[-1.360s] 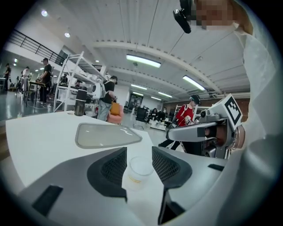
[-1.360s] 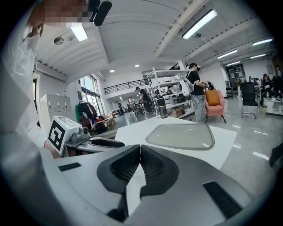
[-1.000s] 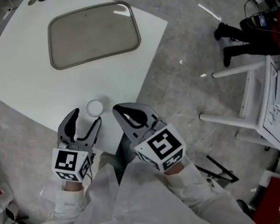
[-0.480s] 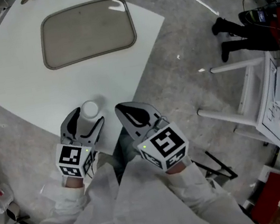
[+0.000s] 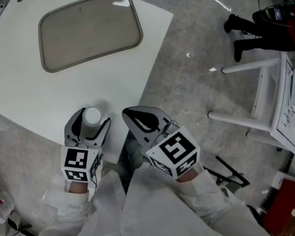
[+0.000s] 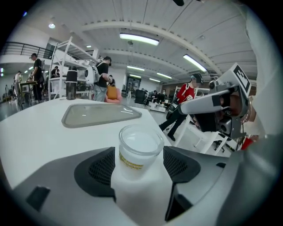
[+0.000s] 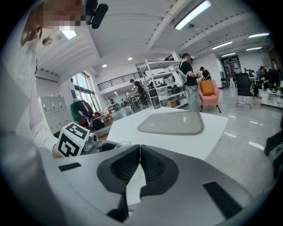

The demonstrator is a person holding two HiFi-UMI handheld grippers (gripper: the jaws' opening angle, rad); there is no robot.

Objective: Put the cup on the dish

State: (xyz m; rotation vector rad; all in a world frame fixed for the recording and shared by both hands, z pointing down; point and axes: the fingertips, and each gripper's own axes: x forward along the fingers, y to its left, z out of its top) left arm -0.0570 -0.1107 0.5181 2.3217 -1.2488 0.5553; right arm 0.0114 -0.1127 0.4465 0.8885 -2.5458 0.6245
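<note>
- The right gripper [image 7: 140, 150] hangs nearest, on the near side of the dish [image 5: 89, 31] and out past the table [image 5: 31, 101] edge. Its jaws are pressed together with nothing in them.
- The left gripper [image 5: 91, 120] is just beside it, also on the near side of the dish. Its jaws have just been opening and now stand at full spread. It has slid forward, so the cup [image 6: 139, 148], which stood at the jaw tips a second ago, now sits between the pads [image 6: 99, 167].
- The cup is small and clear with a yellow band. It stands upright on the table's near corner, well short of the dish. The pads flank it but do not seem to squeeze it, and its weight is on the table.
- The approach looks finished, so the next step is likely to close on the cup, lift it and carry it toward the dish.
- The dish, grey with rounded corners, lies bare farther along the table, well apart from the cup.
</note>
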